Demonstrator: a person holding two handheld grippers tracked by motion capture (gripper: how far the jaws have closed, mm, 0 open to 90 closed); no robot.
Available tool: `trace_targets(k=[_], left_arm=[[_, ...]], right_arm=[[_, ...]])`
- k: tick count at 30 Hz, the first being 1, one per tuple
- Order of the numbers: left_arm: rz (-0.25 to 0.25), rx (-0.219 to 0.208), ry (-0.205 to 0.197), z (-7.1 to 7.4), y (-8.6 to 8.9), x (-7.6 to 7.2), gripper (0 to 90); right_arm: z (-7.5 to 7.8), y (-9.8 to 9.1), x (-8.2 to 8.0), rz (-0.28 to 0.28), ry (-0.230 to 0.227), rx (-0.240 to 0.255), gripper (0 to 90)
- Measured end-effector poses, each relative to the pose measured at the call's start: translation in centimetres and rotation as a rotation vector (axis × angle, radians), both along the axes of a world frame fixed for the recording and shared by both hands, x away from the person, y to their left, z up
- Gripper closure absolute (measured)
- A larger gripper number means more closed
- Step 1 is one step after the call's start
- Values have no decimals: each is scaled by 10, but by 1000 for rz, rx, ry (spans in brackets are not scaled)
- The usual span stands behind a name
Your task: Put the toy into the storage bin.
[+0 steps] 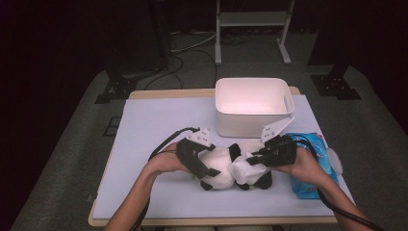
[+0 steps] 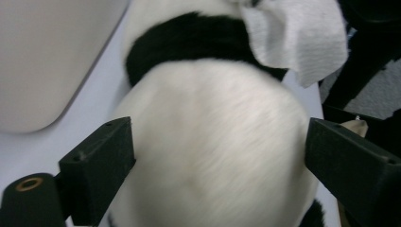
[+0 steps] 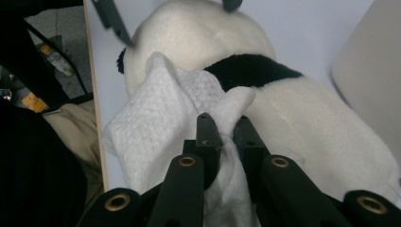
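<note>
While the right tool (image 3: pixel 226 125) pinches a tissue (image 3: pixel 156 118) against the panda (image 1: pixel 231 168) lying on the worktop (image 1: pixel 159 120), the left tool (image 2: pixel 217 151), jaws apart, straddles its white body just ahead, apparently to steady it for wiping.

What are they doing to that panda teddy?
A person is working on a toy panda that lies on the table, using a gripper in each hand. The right gripper is shut on a white wipe and holds it against the panda, as if to clean it. The left gripper has its jaws wide open on either side of the panda's white body, not squeezing it. A white tub stands just behind, and a blue pack of wipes lies by the right hand.
</note>
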State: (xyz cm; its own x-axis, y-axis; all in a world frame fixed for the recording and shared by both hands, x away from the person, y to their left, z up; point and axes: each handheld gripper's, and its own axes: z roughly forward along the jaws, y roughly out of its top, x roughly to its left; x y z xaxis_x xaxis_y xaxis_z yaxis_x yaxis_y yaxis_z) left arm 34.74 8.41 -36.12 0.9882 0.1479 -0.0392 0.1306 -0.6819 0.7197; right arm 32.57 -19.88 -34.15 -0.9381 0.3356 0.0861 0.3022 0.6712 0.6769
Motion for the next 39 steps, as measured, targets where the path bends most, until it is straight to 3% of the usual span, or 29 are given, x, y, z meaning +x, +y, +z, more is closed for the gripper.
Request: trace_targets(k=[2,9,14,19,23,27,30,39], left_arm=[[-4,15,12,-5,1,-1,80],[11,-23,10,-14,0,-3,119],[-17,-13,-5,-12,-5,-4,121],[-12,-15,-4,-12,-4,-5,112],[-3,-25,7,-11,-1,-5,112],[-4,-46,23,-9,0,-6,127],[-8,-38,20,-7,-1,-7,142],[6,-42,20,-9,1,-6,162]], right_arm=[[-1,-3,-3,-8,13,0,827],[4,1,-9,-2,-26,-7,827],[13,21,-1,23,-65,-22,827],[16,42,14,21,-110,-59,826],[8,47,18,32,-88,-83,825],[4,43,16,39,-70,-65,826],[2,40,13,42,-64,-66,825],[7,24,1,40,-100,-65,816]])
